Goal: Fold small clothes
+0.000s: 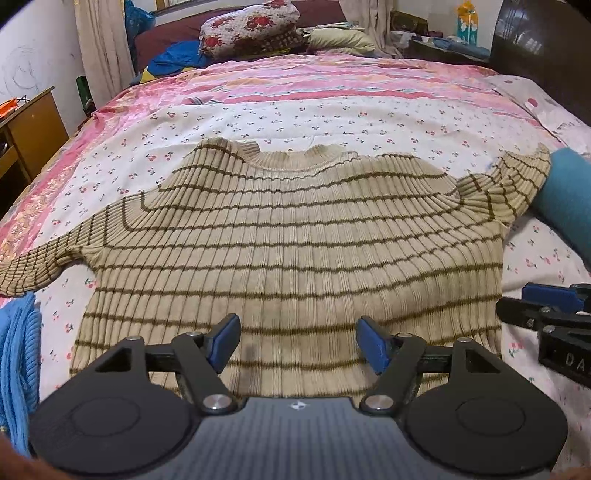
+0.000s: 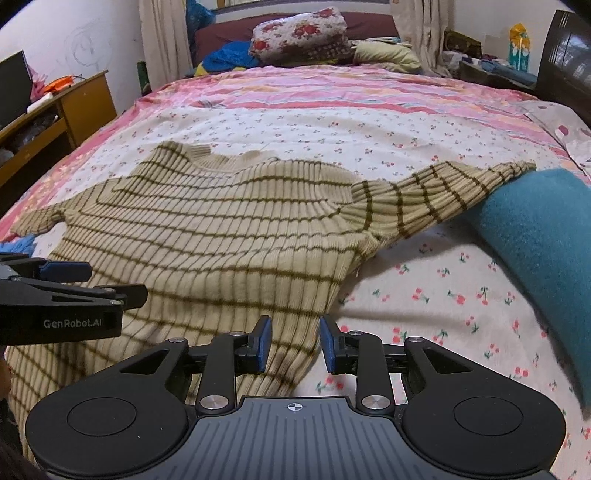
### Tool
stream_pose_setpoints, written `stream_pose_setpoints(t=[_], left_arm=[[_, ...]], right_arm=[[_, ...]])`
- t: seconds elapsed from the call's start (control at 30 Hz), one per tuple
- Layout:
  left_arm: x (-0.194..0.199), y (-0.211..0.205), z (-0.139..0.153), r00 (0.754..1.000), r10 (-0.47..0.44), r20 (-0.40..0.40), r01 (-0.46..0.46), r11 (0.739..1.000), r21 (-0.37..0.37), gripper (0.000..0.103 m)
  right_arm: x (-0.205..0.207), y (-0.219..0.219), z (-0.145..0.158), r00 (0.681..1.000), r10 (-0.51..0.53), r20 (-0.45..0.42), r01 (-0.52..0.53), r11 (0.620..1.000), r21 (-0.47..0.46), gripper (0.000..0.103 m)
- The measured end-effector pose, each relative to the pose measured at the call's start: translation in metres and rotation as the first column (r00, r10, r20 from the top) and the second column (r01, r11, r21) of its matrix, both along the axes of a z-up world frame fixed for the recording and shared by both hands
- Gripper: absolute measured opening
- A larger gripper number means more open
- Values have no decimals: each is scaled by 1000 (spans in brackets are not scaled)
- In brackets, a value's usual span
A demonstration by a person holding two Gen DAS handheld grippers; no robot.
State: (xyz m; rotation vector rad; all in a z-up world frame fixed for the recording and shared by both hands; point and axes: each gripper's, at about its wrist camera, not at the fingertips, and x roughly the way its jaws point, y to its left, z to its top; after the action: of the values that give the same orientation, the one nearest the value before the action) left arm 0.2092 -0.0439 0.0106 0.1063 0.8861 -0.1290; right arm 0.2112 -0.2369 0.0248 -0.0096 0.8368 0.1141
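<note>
A beige ribbed sweater with thin brown stripes (image 1: 288, 236) lies spread flat on the bed, collar away from me, both sleeves out to the sides. It also shows in the right wrist view (image 2: 207, 236). My left gripper (image 1: 297, 341) is open and empty, hovering over the sweater's lower hem near its middle. My right gripper (image 2: 295, 345) is open and empty over the sweater's lower right corner; it also shows in the left wrist view (image 1: 546, 314). The right sleeve's end (image 2: 509, 171) rests on a teal garment.
A teal garment (image 2: 535, 236) lies at the right of the sweater. A light blue knit (image 1: 18, 362) lies at the left. The bed sheet (image 1: 332, 122) has cherries and pink stripes. Pillows and folded bedding (image 1: 251, 26) sit at the far end. A wooden desk (image 1: 29, 125) stands left.
</note>
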Motion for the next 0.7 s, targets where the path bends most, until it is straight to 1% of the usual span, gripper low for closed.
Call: stream_pose_setpoints(t=[0.17, 0.4, 0.6, 0.7], left_arm=[[12, -5, 0, 1000, -4, 8, 4, 1000, -16, 74], [28, -22, -1, 999, -43, 17, 43, 999, -26, 75], [42, -35, -3, 998, -58, 15, 59, 998, -37, 75], [47, -39, -4, 998, -59, 17, 60, 998, -37, 75]], right_arm=[[14, -17, 5, 999, -48, 25, 48, 999, -9, 28], [33, -55, 14, 987, -152, 57, 154, 988, -17, 28], [54, -85, 16, 973, -228, 47, 228, 974, 4, 29], [65, -101, 21, 963, -264, 56, 264, 964, 12, 33]])
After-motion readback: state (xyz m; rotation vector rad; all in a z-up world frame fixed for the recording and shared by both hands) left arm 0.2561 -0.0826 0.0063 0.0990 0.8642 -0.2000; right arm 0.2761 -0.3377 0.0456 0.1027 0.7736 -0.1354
